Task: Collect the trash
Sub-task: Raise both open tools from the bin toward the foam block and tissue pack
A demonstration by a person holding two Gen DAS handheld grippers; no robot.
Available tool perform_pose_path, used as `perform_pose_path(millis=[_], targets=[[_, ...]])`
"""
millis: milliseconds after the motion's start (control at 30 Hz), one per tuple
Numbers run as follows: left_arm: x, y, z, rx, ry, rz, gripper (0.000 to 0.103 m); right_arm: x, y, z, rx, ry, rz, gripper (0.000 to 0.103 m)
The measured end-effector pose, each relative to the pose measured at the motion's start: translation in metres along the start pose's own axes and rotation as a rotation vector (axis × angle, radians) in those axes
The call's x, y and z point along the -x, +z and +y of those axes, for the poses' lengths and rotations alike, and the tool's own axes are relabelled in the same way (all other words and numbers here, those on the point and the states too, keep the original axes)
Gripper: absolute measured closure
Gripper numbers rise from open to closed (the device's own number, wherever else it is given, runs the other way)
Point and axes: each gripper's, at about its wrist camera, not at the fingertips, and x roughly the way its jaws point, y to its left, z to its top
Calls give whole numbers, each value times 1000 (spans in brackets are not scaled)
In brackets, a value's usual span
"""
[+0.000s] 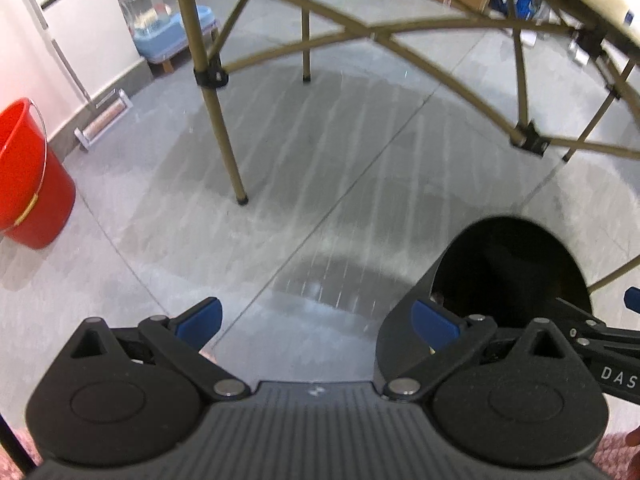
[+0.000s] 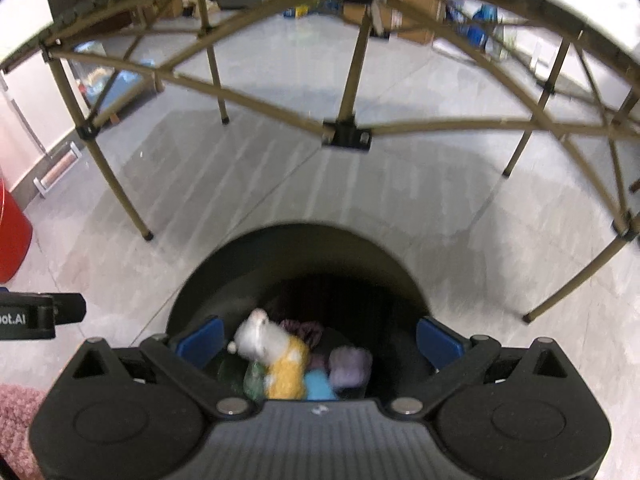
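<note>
Both jaws wide apart, empty, above bin (image 2: 296, 264).

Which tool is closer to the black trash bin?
Right. The right tool hangs open directly over the black bin, above the trash inside. The left tool is beside the bin, over bare floor.

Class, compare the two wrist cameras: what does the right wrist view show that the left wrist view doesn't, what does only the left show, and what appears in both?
Only the right wrist view looks down into the black bin, showing crumpled trash inside, white, yellow, blue and purple, between the open right gripper. Only the left wrist view shows the whole red bucket and the open left gripper over bare floor. Both show the bin, the folding table's legs and grey tiles.
</note>
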Motion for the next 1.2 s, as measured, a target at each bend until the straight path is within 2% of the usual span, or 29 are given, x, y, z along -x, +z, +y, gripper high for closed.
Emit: perform_pose_path(millis=[200, 333, 533, 867, 1033, 1200], targets=[[17, 3, -6, 5, -10, -94, 0, 25, 7, -9, 12, -13, -117, 0], [36, 5, -12, 10, -24, -207, 0, 40, 10, -15, 15, -11, -180, 0], [62, 9, -26, 24, -78, -344, 0, 72, 13, -32, 5, -31, -341, 0], [94, 24, -49, 0, -136, -448, 0, 116, 22, -71, -89, 0, -533, 0], [111, 40, -63, -33, -137, -501, 0, 122, 35, -83, -120, 4, -580, 0], [119, 58, -74, -32, -146, -505, 0, 128, 50, -99, -149, 5, -621, 0]])
